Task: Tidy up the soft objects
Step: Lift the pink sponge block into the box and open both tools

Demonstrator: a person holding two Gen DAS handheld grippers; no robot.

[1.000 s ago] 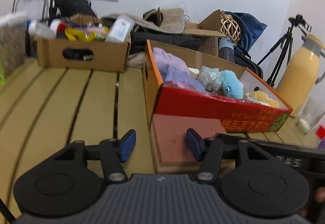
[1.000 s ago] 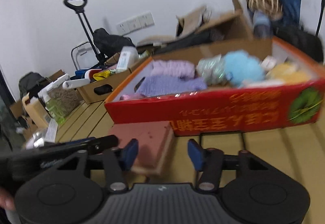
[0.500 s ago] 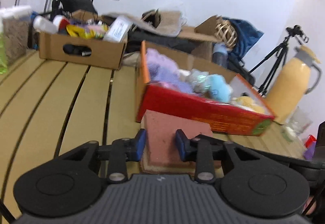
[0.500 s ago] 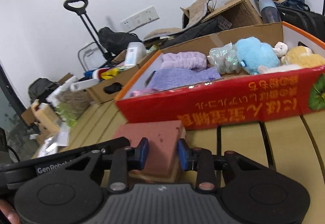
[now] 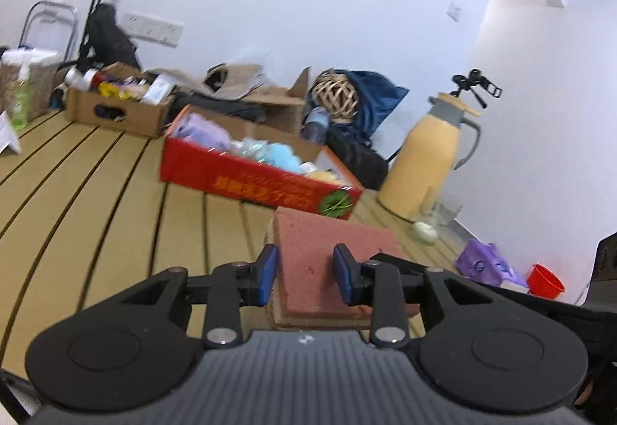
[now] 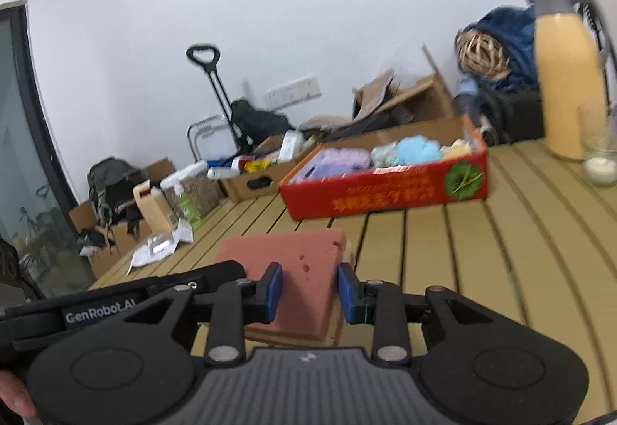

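A: Where is the pink sponge [image 5: 327, 263]?

B: Off the slatted table [image 5: 96, 201], held from opposite sides. The left gripper [image 5: 304, 278] pinches it between its blue pads, and the right gripper [image 6: 308, 292] clamps it too.

A: And the red box [image 6: 385, 189]?

B: Ahead on the table, well apart, already holding plush toys and purple cloth.

A: So how should the carry go?

B: I'd move both grippers together and level, squeeze lightly so the foam doesn't buckle, clear the box wall, then lower it into the free corner.
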